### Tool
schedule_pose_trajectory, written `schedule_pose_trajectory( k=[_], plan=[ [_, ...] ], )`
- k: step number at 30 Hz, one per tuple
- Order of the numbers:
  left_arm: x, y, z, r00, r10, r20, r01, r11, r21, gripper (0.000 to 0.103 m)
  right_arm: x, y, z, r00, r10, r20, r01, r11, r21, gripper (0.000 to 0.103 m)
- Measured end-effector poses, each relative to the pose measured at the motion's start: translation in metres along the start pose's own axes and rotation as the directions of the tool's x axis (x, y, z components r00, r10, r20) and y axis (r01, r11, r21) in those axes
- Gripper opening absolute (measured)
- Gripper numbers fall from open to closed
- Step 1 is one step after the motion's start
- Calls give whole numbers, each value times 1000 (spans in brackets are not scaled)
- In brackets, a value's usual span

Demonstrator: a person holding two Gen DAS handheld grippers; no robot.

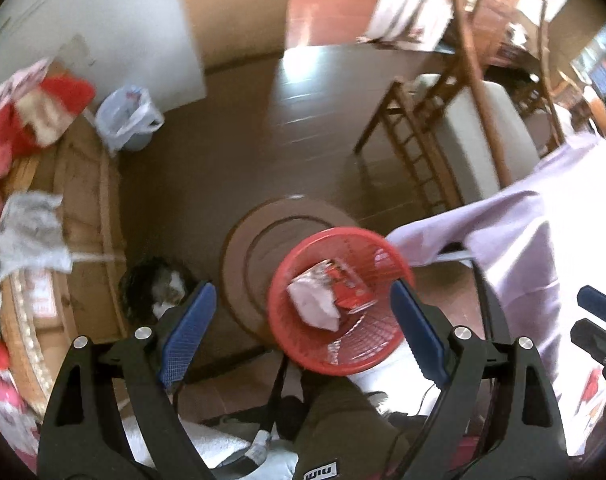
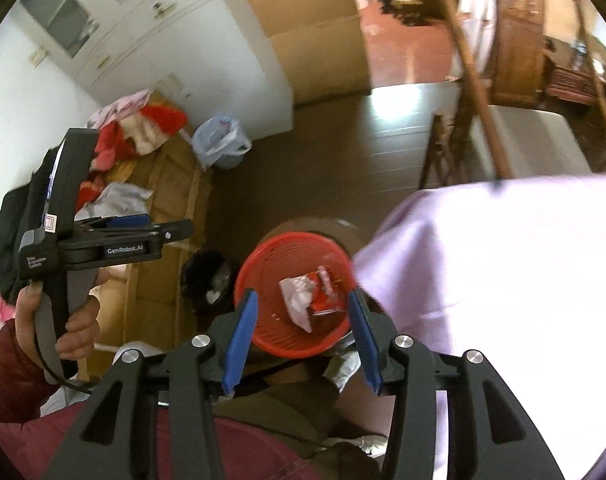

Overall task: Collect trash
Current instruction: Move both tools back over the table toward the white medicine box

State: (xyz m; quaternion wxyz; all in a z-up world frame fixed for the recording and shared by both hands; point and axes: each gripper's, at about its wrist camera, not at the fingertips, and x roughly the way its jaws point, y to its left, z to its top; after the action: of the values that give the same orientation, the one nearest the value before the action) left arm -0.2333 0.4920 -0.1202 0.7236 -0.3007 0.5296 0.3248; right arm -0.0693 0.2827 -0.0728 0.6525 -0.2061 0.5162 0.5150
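Note:
A red mesh basket (image 1: 303, 344) stands on the floor below me, also in the right wrist view (image 2: 263, 336). Inside lie a crumpled white paper (image 1: 313, 304) and a red wrapper (image 1: 349, 286), both also in the right wrist view: paper (image 2: 297, 300), wrapper (image 2: 323, 294). My left gripper (image 1: 303, 322) hangs open and empty above the basket. My right gripper (image 2: 303, 322) is open and empty above it too. The left gripper also shows from the side at the left of the right wrist view (image 2: 123, 226).
A table with a lilac cloth (image 2: 503, 280) is at the right. A black bin (image 2: 207, 276) and a round brown board (image 1: 247, 248) sit by the basket. A bag-lined bin (image 2: 223, 144), a cardboard box with clothes (image 2: 159, 184) and a wooden chair (image 1: 435, 128) stand around.

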Motion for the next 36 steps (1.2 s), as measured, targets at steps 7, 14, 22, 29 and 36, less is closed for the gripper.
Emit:
schedule_pose_trajectory(
  k=[7, 14, 22, 29, 36],
  plan=[
    [-9, -87, 22, 996, -86, 36, 76, 972, 224, 86, -57, -55, -42, 984, -133, 122, 106, 973, 206, 54],
    [-14, -193, 17, 981, -193, 1, 170, 865, 473, 86, -110, -109, -123, 940, -288, 183, 167, 856, 489, 56],
    [-22, -321, -28, 952, -287, -102, 274, 657, 703, 86, -167, -146, -245, 867, -467, 174, 180, 619, 764, 58],
    [-32, -412, -93, 930, -319, -184, 321, 457, 829, 88, -196, -154, -333, 823, -552, 136, 144, 434, 889, 58],
    [-39, -473, -158, 911, -312, -272, 365, 298, 882, 88, -212, -157, -395, 797, -594, 108, 128, 341, 931, 59]
  ],
)
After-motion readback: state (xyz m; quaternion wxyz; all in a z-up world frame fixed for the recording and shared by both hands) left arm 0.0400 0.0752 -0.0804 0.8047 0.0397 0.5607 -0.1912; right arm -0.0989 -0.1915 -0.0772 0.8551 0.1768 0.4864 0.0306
